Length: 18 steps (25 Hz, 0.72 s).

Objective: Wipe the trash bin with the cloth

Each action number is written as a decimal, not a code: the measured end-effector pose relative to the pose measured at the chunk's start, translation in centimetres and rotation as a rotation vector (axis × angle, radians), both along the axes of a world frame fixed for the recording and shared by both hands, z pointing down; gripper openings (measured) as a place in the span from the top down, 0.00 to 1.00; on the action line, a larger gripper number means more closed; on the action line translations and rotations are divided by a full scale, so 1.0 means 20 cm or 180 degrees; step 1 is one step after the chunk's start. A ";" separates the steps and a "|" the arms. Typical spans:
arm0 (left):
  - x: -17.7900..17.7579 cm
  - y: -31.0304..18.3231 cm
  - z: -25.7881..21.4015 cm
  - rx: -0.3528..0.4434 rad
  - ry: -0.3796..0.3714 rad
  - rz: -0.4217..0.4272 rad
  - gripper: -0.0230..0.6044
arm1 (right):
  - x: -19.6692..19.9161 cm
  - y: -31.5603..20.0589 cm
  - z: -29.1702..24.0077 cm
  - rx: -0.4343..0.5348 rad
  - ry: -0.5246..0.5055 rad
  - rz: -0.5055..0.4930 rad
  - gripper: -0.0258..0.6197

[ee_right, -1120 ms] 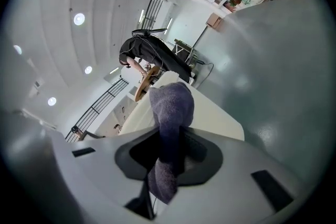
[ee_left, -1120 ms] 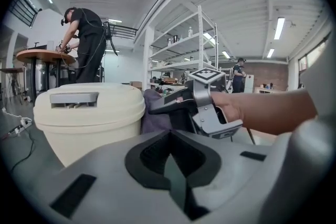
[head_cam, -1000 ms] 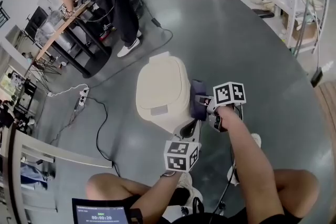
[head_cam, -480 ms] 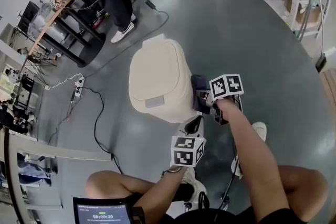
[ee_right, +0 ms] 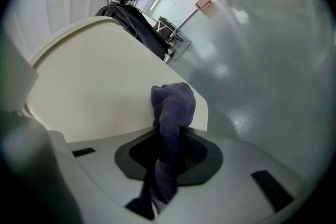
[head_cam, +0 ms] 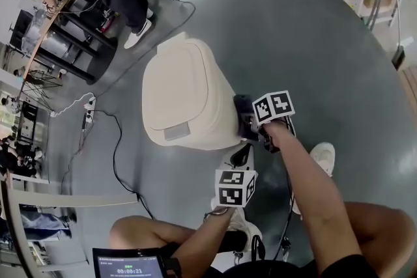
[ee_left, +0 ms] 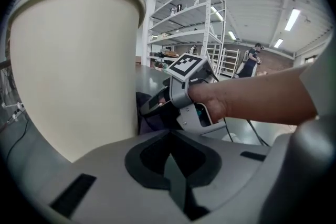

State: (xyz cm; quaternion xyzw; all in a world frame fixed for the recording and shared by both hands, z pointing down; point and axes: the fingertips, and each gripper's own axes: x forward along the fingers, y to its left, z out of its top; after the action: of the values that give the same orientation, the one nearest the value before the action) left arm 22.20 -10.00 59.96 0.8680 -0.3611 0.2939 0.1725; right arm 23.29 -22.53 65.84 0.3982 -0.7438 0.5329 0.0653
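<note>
Right gripper [ee_right: 167, 162] is pinching the cloth [ee_right: 172, 107]. The dark purple wad sits clamped between the jaws, with its bunched top sticking out past the tips, so fabric meets the plastic and not the jaws. That wad is pressed against the side wall of the trash bin [head_cam: 189, 94], on the side facing me and low under the lid rim. The wall is where I'm wiping, so I come at it sideways with my forearm [head_cam: 306, 185] reaching down from above. The bin stands upright on the grey floor [head_cam: 313, 42] with its lid shut. It is cream coloured, and I can't make out any dirt on it from here. Left gripper [ee_left: 173, 176] has its jaws pressed together with nothing between them. It hangs just beside the bin, near the base and below the right one, not touching the wall as far as I can tell. My guess is it's parked there out of the wipe path, ready to steady the bin if it slides. A light bin on smooth floor could scoot under sideways pressure, so that's the risk. The clamp on the cloth looks firm, with a tail hanging down behind the jaws, so I judge slip unlikely. How much of the bin is done I can't judge, and only this one patch is in contact. A cable [head_cam: 117, 159] lies on the floor at the bin's far side, well apart from both grippers.
</note>
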 end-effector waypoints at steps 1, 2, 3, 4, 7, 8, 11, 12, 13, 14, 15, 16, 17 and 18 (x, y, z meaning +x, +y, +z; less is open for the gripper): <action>0.00 0.00 0.02 -0.0023 -0.0004 0.0001 0.97 | 0.00 0.00 0.03 -0.0025 0.0005 -0.0003 0.84; 0.01 0.00 0.03 -0.0042 -0.0007 0.0007 0.97 | 0.00 0.00 0.06 -0.0048 0.0012 -0.0005 0.84; 0.01 0.00 0.05 -0.0055 -0.0010 0.0019 0.97 | 0.00 0.00 0.08 -0.0066 0.0029 -0.0010 0.84; 0.02 0.00 0.06 -0.0064 -0.0019 0.0035 0.97 | 0.00 0.00 0.10 -0.0076 0.0070 -0.0027 0.84; 0.01 -0.01 0.09 -0.0086 -0.0045 0.0062 0.97 | 0.01 0.00 0.17 -0.0055 0.0418 -0.0187 0.84; 0.00 -0.01 0.10 -0.0093 -0.0051 0.0062 0.97 | 0.01 0.00 0.18 -0.0035 0.0539 -0.0236 0.84; -0.01 -0.03 0.10 -0.0095 -0.0049 0.0065 0.97 | 0.04 -0.03 0.14 0.0067 0.0607 -0.0226 0.84; -0.01 -0.04 0.09 -0.0084 -0.0038 0.0069 0.97 | 0.05 -0.05 0.10 0.0116 0.0548 -0.0197 0.84; -0.01 -0.05 0.08 -0.0067 -0.0024 0.0073 0.97 | 0.06 -0.07 0.04 0.0180 0.0472 -0.0166 0.84; -0.02 -0.06 0.06 -0.0044 -0.0009 0.0075 0.97 | 0.07 -0.10 -0.03 0.0262 0.0400 -0.0135 0.84; -0.02 -0.07 0.03 -0.0015 0.0004 0.0079 0.97 | 0.08 -0.13 -0.11 0.0359 0.0354 -0.0109 0.84; -0.02 -0.08 0.00 0.0022 0.0012 0.0095 0.97 | 0.09 -0.15 -0.20 0.0461 0.0339 -0.0094 0.84; 0.00 -0.07 -0.03 0.0074 0.0010 0.0137 0.97 | 0.12 -0.16 -0.28 0.0557 0.0336 -0.0089 0.84; 0.03 -0.06 -0.05 0.0156 -0.0008 0.0213 0.97 | 0.15 -0.16 -0.37 0.0641 0.0308 -0.0085 0.84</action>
State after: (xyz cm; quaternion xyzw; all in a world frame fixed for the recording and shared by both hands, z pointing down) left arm 22.84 -11.17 58.98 0.8832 -0.3392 0.2917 0.1409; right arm 26.32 -25.77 58.45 0.4180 -0.7948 0.4347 0.0679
